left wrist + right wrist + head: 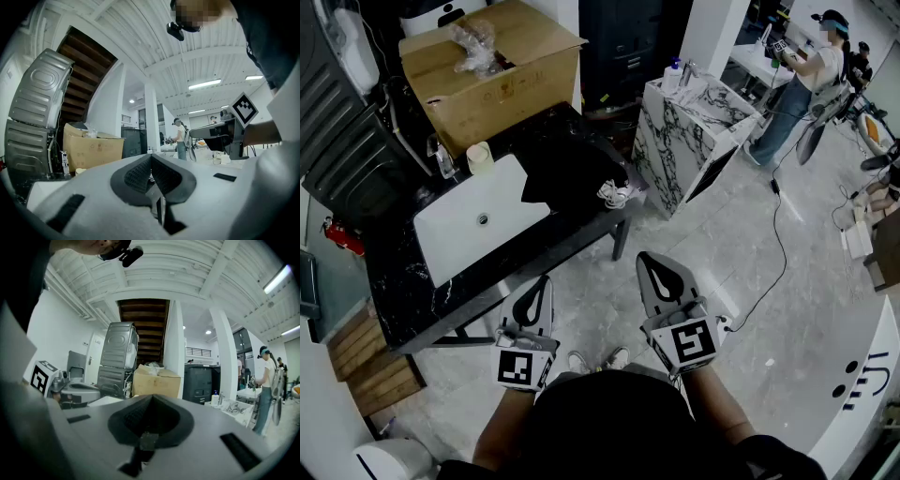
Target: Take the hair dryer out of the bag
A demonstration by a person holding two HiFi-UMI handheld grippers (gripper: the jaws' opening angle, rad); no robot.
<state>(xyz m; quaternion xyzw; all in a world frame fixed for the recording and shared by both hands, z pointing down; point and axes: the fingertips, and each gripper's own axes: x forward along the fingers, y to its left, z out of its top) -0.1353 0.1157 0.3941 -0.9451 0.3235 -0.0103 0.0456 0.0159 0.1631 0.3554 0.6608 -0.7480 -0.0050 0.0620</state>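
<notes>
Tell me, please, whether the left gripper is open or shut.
Shut and empty. In the left gripper view, the left gripper has its jaws pressed together at the tips, with nothing between them.

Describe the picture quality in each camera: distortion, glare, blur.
Head view: evenly lit and sharp, edges bowed; the black bag loses detail against the dark counter. Left gripper view: heavy fisheye, black corners, ceiling light strip blown out. Right gripper view: same fisheye, strip light glaring at upper right, close jaws slightly soft.
</notes>
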